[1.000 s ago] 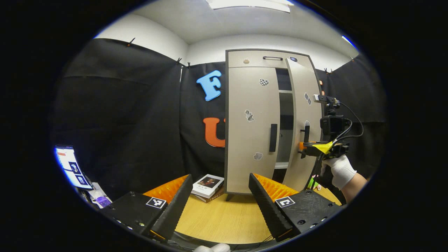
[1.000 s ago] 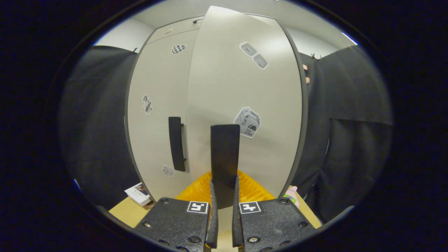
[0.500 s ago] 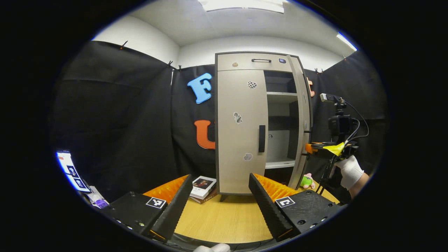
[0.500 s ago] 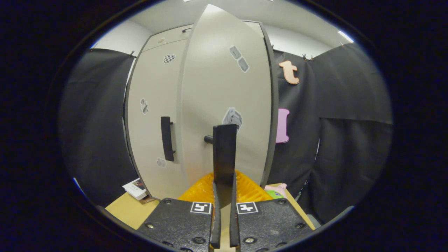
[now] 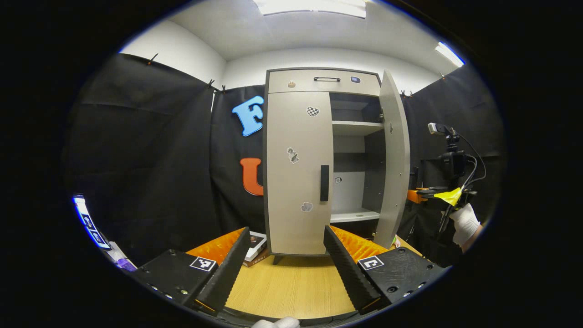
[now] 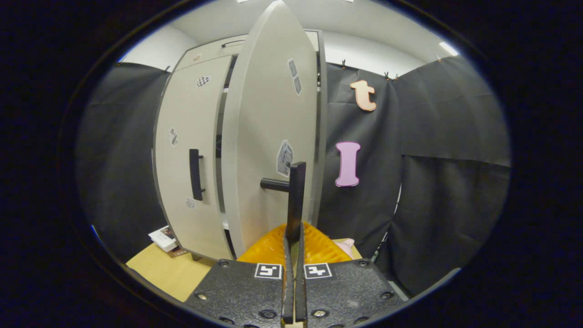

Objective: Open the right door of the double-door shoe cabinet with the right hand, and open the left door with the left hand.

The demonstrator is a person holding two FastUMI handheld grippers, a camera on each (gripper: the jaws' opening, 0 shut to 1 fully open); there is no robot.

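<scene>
The grey shoe cabinet [image 5: 319,82] stands at the back of the wooden table [image 5: 291,287]. Its left door [image 5: 298,168] is closed, with a black handle [image 5: 324,183] at its inner edge. The right door [image 5: 394,159] is swung wide open, and bare shelves [image 5: 355,127] show inside. My left gripper [image 5: 286,230] is open and low over the table, well short of the left door. My right gripper [image 6: 294,248] is shut on the right door's black handle [image 6: 297,191]. In the left gripper view it [image 5: 416,195] sits beyond the open door, held by a white-gloved hand [image 5: 464,221].
Books [image 5: 255,241] lie on the table by the cabinet's left foot. A lit screen [image 5: 89,223] stands at the far left. A pink soft toy [image 6: 348,246] lies beside the cabinet's right side. A drawer with a handle [image 5: 327,79] tops the cabinet.
The right door has swung from slightly ajar to wide open, pulled by my right gripper, which moved out to the right. My left gripper has stayed open and low.
</scene>
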